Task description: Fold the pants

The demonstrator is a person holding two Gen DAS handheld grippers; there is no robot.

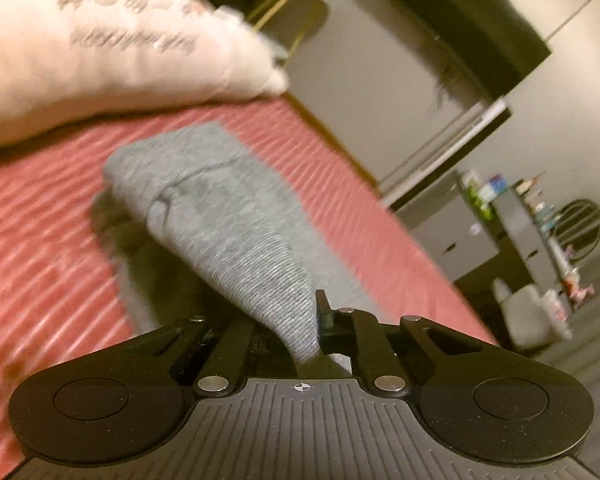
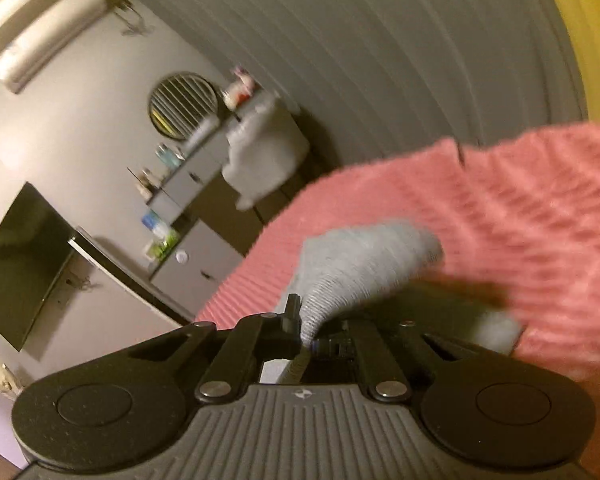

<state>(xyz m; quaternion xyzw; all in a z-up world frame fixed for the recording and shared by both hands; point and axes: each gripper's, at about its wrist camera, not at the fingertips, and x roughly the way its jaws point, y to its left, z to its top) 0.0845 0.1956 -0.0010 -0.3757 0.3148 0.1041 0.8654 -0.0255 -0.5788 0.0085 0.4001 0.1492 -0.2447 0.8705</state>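
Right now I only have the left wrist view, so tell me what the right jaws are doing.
Observer: The right gripper is shut on a bunched edge of the grey pants.
Operator: Report what lies beneath that end.
Observer: That end hangs above the pink ribbed bedspread, near its edge.
Operator: Describe what is beyond the bed on that side.
Observer: A grey floor, with a yellow patch at the far side.

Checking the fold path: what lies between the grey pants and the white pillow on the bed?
Only bare pink bedspread separates the grey pants from the white pillow, seen in the left wrist view.
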